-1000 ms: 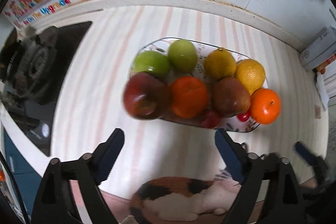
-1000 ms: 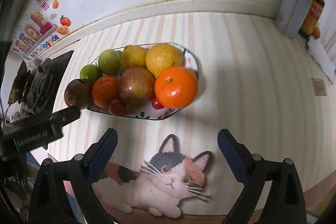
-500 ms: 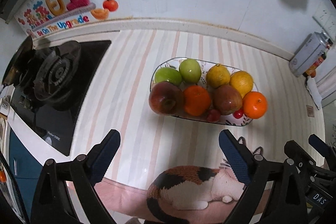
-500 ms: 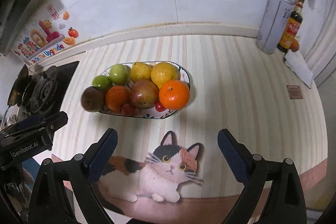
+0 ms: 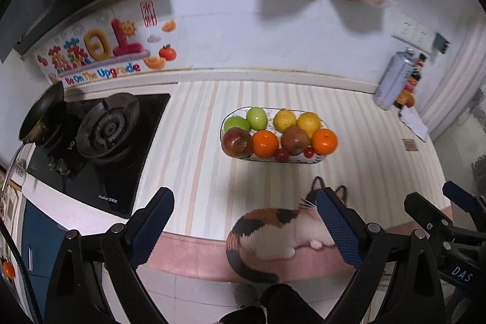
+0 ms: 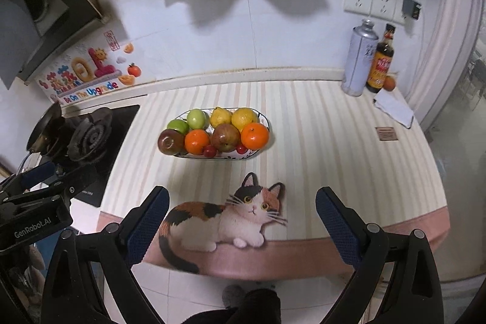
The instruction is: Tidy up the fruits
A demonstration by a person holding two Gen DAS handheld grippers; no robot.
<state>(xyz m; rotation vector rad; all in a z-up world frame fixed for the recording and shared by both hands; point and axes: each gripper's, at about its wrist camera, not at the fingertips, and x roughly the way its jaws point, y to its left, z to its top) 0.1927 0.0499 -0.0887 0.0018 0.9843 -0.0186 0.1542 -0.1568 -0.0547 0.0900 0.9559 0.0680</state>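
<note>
Both my tools have pulled back from the bench (image 6: 319,141); left tool (image 5: 244,220) and right tool (image 6: 241,217) gape wide, holding nothing. Beyond the cat mat (image 6: 224,217), the dish (image 6: 218,156) holds apples, oranges, lemons and cherry tomatoes.

left gripper (image 5: 244,220) held high and level, jaws spread wide, nothing between the fingers (image 5: 152,220). right gripper (image 6: 241,219) same pose, jaws wide apart, empty. both point forward and down, side by side, well apart from each other. right gripper's body shows at the right edge of the left view, left gripper's body at the left edge of the right view.
</note>
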